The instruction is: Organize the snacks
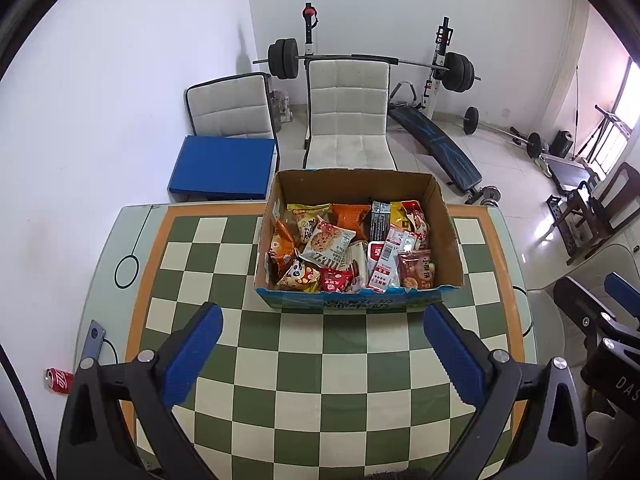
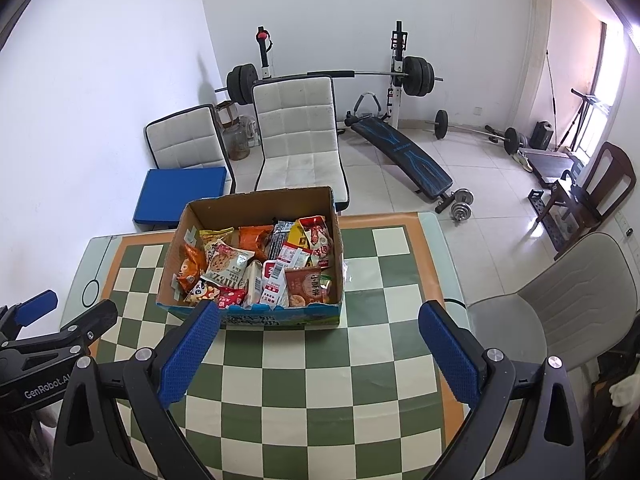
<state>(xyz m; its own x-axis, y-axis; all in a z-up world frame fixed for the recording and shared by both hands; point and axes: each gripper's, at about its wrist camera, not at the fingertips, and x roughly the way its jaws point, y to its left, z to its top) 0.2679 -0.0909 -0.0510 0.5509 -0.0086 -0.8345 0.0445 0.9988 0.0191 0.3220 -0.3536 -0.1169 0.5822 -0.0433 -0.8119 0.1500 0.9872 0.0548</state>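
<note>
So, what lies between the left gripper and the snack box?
Only bare checkered table; the left wrist view shows nothing between the left gripper and the snack box.

The left gripper (image 1: 322, 354) fills the lower part of its own view, its two fingers spread wide apart with nothing between them; the blue ribbed pads (image 1: 192, 356) face each other across the gap, set on black arms with silver pivot bolts. The right gripper (image 2: 318, 354) sits the same way in its view, jaws wide and empty, blue pads (image 2: 188, 354) angled inward. Each gripper also shows in the other's view: the right gripper (image 1: 600, 320) at the right edge of the left wrist view, the left gripper (image 2: 44, 328) at the lower left edge of the right wrist view. Both point forward and slightly downward, side by side.
</note>
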